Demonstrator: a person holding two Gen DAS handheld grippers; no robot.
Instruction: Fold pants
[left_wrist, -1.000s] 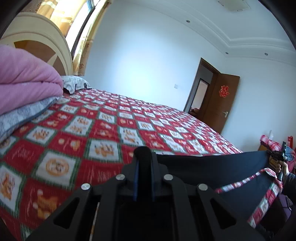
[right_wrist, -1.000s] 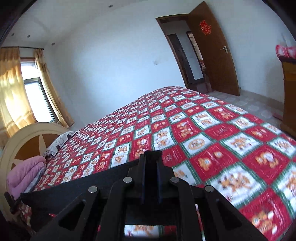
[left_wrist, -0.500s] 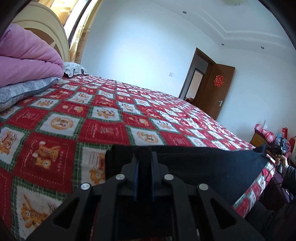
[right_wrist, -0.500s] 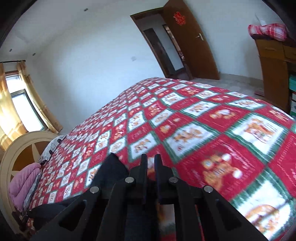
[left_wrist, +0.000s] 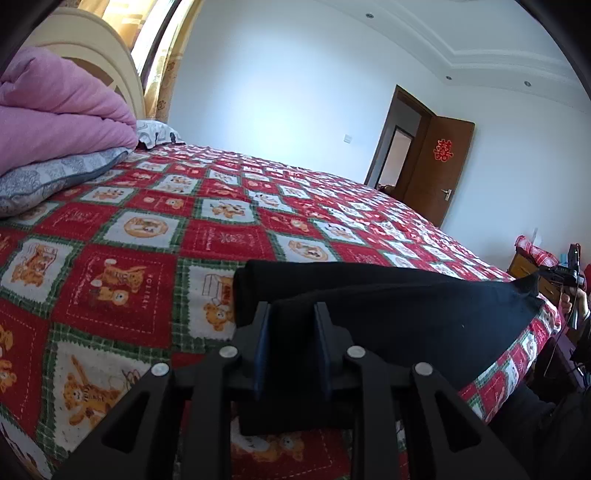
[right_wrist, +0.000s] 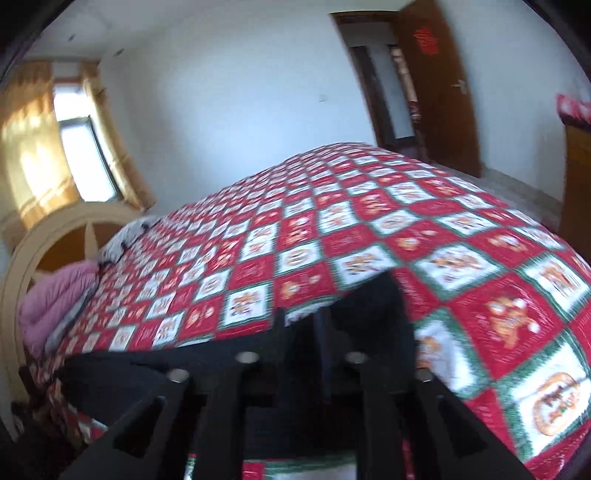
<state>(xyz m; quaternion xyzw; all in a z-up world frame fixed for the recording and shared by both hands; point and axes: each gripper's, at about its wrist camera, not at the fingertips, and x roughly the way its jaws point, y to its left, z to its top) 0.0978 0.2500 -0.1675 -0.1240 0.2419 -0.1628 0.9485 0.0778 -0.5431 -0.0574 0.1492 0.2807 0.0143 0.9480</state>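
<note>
The left gripper has its 2 jaws parted and opening; black pants cloth lies between them, the blue pads standing clear of it. Just ahead of its fingertips the pants end in a rolled, folded edge, lying flat on the bed along its near side edge. Beyond that fold the red checked bedspread stretches bare to the far wall. To the gripper's left, well apart, a pink quilt sits on a grey pillow against the headboard. Far to its right the pants' other end rises to a peak near the right gripper, where the bed drops off.

In the blurred right wrist view the right gripper is likewise opening, jaws apart, with dark pants cloth bunched between and just right of them; contact cannot be told. Open bedspread lies ahead and right, falling away at the bed's foot.
</note>
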